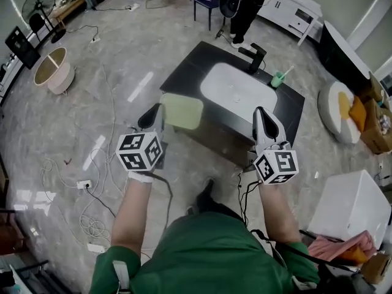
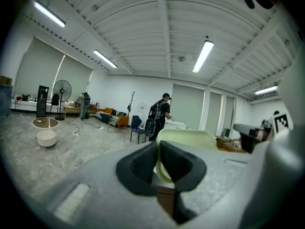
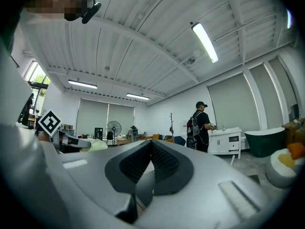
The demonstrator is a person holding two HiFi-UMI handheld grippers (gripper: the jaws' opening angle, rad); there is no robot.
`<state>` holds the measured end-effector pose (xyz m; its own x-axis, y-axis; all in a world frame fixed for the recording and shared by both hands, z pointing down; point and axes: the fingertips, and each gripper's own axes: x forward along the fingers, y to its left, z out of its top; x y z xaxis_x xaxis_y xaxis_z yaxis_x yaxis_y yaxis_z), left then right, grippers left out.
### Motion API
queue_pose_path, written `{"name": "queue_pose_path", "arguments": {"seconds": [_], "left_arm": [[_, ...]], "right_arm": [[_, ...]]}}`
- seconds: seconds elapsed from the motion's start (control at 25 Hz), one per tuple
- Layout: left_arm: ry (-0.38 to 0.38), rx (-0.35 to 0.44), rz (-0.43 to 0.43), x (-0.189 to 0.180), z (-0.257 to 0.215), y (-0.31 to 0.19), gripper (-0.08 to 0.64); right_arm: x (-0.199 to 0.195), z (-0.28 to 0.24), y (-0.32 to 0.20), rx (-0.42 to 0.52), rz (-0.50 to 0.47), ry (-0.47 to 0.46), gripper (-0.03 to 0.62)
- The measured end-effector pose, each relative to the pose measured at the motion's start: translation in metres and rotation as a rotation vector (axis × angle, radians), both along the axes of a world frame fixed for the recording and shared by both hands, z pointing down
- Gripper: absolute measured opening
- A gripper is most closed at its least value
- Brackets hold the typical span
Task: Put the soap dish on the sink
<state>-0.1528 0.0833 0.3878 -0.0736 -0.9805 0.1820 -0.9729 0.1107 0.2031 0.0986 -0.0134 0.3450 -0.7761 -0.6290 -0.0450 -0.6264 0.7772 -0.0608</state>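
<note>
Bright ceiling tube lights, glare on floor, fisheye warping, dark corners

I work in a large open studio hall: a sink stands alone on polished floor amid trailing cables, a fan and ceiling strip lights.

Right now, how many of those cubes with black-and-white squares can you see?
2. One marker cube rides on the left gripper, which grips the soap dish. The other cube rides on the right gripper, which holds nothing. None seems hidden.
</note>
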Motion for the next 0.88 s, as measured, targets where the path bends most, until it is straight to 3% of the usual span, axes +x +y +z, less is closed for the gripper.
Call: {"name": "queue_pose_path", "arguments": {"seconds": [0.44,0.88], "left_arm": [[-0.012,-0.076,-0.057,-0.022,0.018,-0.101,0.02],[-0.017,-0.121,-0.111,-0.06,0.029,-0.14,0.02]], "right_arm": [[-0.043,0.024,-0.117,-0.053,-0.082,-0.033,-0.009],[-0.074,0.024,-0.164,-0.035,-0.119,-0.026,-0.008]]}}
